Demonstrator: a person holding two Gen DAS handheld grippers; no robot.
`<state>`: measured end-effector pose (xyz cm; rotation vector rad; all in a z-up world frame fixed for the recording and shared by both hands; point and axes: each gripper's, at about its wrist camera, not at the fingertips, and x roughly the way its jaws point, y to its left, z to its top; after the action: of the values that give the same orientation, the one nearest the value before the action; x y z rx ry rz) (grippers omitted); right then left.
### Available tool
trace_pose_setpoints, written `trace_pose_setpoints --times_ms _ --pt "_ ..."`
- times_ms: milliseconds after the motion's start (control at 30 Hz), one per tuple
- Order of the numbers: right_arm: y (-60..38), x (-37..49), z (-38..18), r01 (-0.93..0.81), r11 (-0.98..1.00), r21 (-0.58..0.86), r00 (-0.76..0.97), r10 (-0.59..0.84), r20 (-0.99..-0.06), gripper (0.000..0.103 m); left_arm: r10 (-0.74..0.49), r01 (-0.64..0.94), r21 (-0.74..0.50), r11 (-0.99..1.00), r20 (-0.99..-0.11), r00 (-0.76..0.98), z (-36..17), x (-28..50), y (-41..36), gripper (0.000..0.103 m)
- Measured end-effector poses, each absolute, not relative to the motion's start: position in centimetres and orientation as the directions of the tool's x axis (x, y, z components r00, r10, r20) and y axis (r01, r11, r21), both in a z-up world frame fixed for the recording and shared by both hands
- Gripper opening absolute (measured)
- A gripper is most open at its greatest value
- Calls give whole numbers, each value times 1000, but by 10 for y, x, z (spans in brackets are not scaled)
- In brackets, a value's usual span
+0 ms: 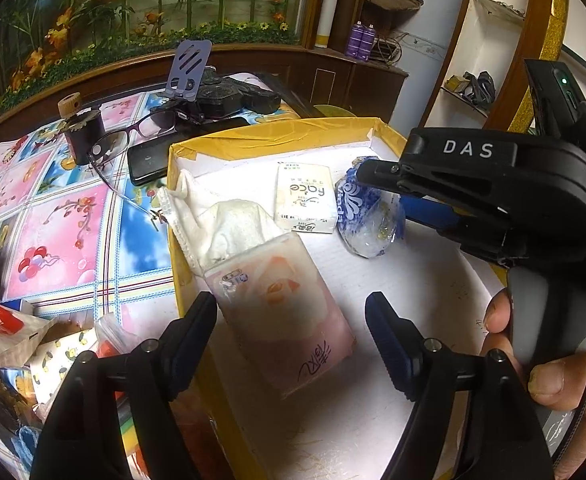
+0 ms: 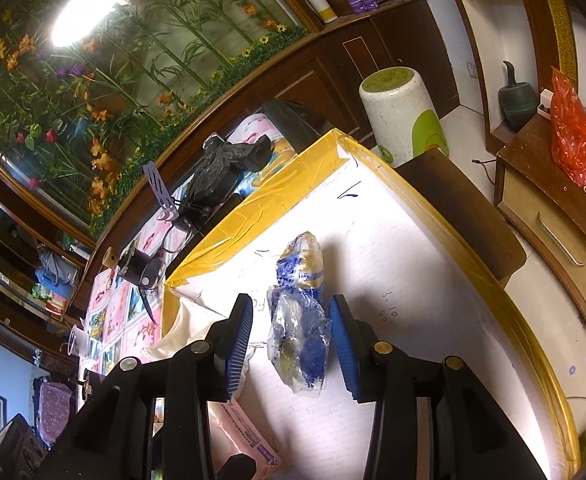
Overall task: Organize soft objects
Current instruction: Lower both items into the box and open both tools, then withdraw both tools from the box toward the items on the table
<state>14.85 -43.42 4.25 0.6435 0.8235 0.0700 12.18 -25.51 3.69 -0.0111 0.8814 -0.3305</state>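
A shallow box with a yellow taped rim (image 1: 253,136) (image 2: 253,208) and a white floor holds the soft things. A pink tissue pack (image 1: 281,312) lies between the fingers of my left gripper (image 1: 293,312), which is open, with a gap on the right side. Behind it lie a white cloth (image 1: 229,216) and a small "face" tissue pack (image 1: 305,204). A crumpled blue-and-clear plastic bag (image 2: 299,344) (image 1: 369,220) lies between the blue pads of my right gripper (image 2: 291,312), open, with a gap at the left pad. Its black fingers (image 1: 377,174) hang over the bag.
Left of the box, on a flowered tablecloth (image 1: 53,220), are glasses (image 1: 133,140), a black phone (image 1: 153,160), a dark jar (image 1: 85,136) and a phone stand (image 1: 189,68). Packets are piled at lower left (image 1: 5,328). A white-green cylinder (image 2: 401,116) and wooden drawer cabinet (image 2: 553,208) stand beyond the box.
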Motion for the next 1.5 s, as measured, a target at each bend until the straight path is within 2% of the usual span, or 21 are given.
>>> trace_pose_setpoints --times_ms 333,1133,1367,1500 --pt "-434 130 64 172 840 514 751 225 -620 42 -336 298 -181 937 -693 638 54 112 -250 80" --pt "-410 121 79 74 885 459 769 243 -592 42 -308 222 -214 951 -633 710 74 99 -204 81" --pt "-383 115 87 -25 918 397 783 265 -563 42 -282 194 -207 959 -606 744 80 85 -181 81" --pt "-365 110 90 -86 928 362 784 288 -550 43 -254 156 -213 965 -585 771 83 77 -160 85"
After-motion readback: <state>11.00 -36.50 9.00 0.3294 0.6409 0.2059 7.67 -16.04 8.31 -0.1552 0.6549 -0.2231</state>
